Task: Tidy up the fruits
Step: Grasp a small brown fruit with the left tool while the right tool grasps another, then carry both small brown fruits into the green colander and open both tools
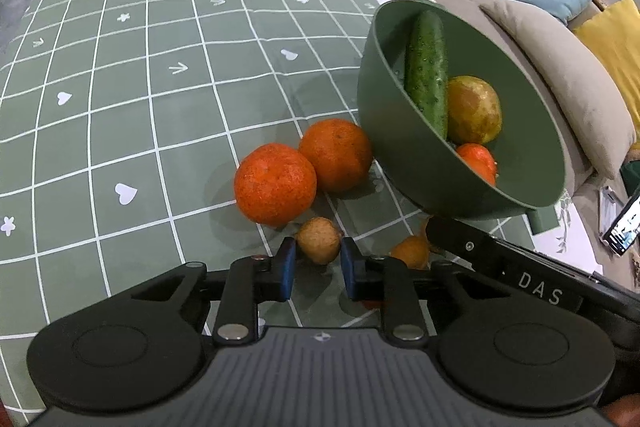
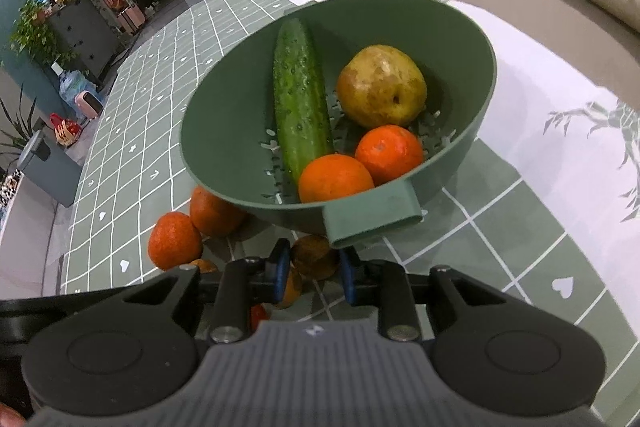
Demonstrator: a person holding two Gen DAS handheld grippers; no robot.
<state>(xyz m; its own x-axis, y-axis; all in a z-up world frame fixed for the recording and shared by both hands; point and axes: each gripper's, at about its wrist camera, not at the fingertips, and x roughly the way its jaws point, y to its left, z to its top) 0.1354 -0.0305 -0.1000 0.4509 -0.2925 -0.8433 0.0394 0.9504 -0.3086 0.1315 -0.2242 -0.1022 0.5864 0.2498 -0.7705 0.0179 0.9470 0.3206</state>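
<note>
Two oranges [image 1: 304,167] lie touching on the table [image 1: 120,67], just beside the tilted green bowl [image 2: 224,131] that holds a cucumber [image 2: 300,99], a pear [image 2: 380,91] and two more oranges. Both the left tongs [image 1: 318,267] and the right tongs [image 2: 314,273] stand parted, the left around a small brown fruit [image 1: 318,239] without closing on it.

Green bowl [image 2: 224,131] w/ orange tangerines [image 2: 335,178], green cucumber [image 2: 300,99]; green-white grid tablecloth [image 1: 160,67].

The bowl [image 2: 224,131] looks like matt green plastic; the cucumber [image 2: 300,107] is bumpy and glossy, the oranges [image 1: 275,183] pitted, the tabletop [image 1: 160,27] cloth-covered.
</note>
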